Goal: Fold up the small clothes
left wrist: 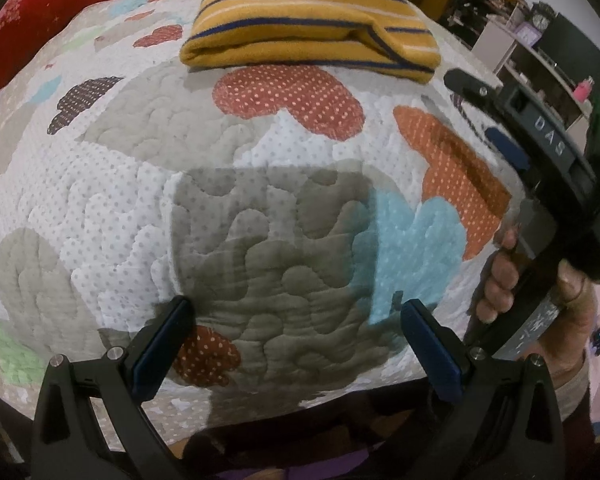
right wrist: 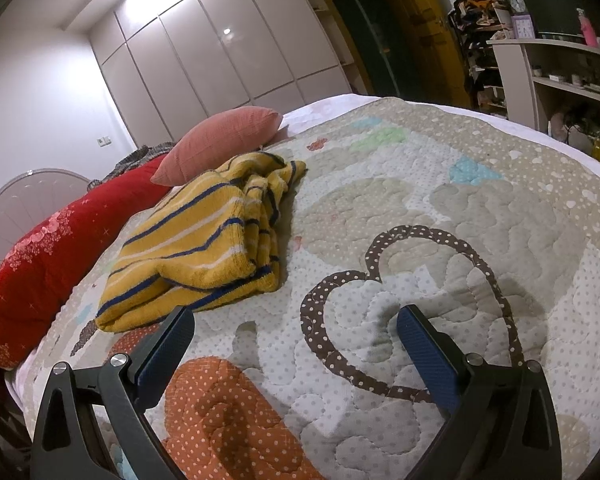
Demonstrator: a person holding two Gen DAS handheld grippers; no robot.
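White wardrobe doors [right wrist: 228, 52] and cluttered shelves [right wrist: 560, 80] stand behind a bed covered by a patchwork quilt [left wrist: 260, 200]. On the quilt lies a folded yellow garment with blue and white stripes [left wrist: 308, 28], toward the far side, near a pink pillow [right wrist: 224, 140] and a red blanket [right wrist: 52, 248]. The left gripper [left wrist: 296, 316] hovers over the quilt, its jaws wide apart and empty, well short of the garment. The right gripper [right wrist: 296, 320] likewise has its jaws spread with nothing between them, the garment lying just beyond its left finger. A hand [left wrist: 540, 300] grips the right gripper's handle.
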